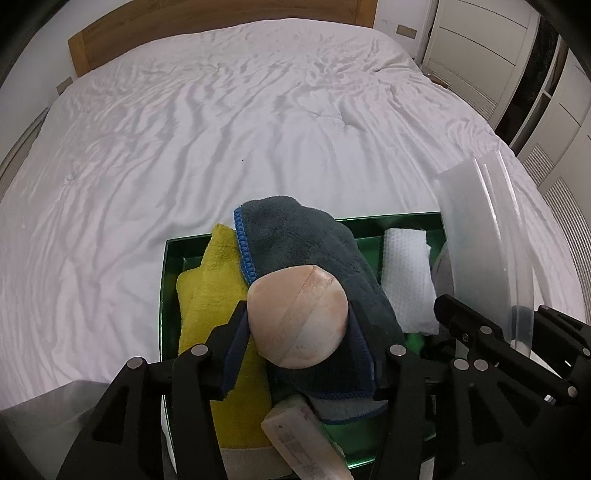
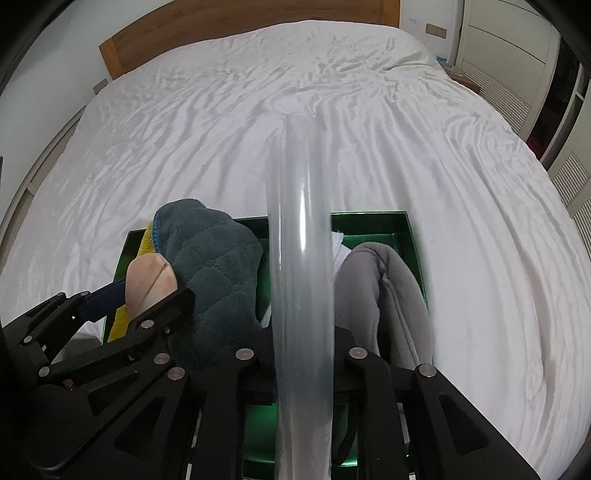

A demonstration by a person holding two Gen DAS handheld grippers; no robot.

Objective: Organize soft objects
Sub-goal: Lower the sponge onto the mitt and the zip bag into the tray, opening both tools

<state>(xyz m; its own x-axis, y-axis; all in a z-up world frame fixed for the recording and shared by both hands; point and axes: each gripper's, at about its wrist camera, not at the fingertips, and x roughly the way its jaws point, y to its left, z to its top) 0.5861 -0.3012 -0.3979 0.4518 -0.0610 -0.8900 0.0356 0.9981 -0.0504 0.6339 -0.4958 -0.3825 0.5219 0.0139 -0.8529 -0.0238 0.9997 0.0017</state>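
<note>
A: Left wrist view: the left gripper is pinching a soft pink pouf over the green tray's six o'clock end.

B: It is squashing lightly; hold its middle. The right gripper is gripping a stiff translucent lid.

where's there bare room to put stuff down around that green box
The white bedspread is bare from the green box to the headboard, and left of the box. Inside it is crowded: yellow towel, dark blue-edged towel, white cloth and grey cloth side by side.
</note>
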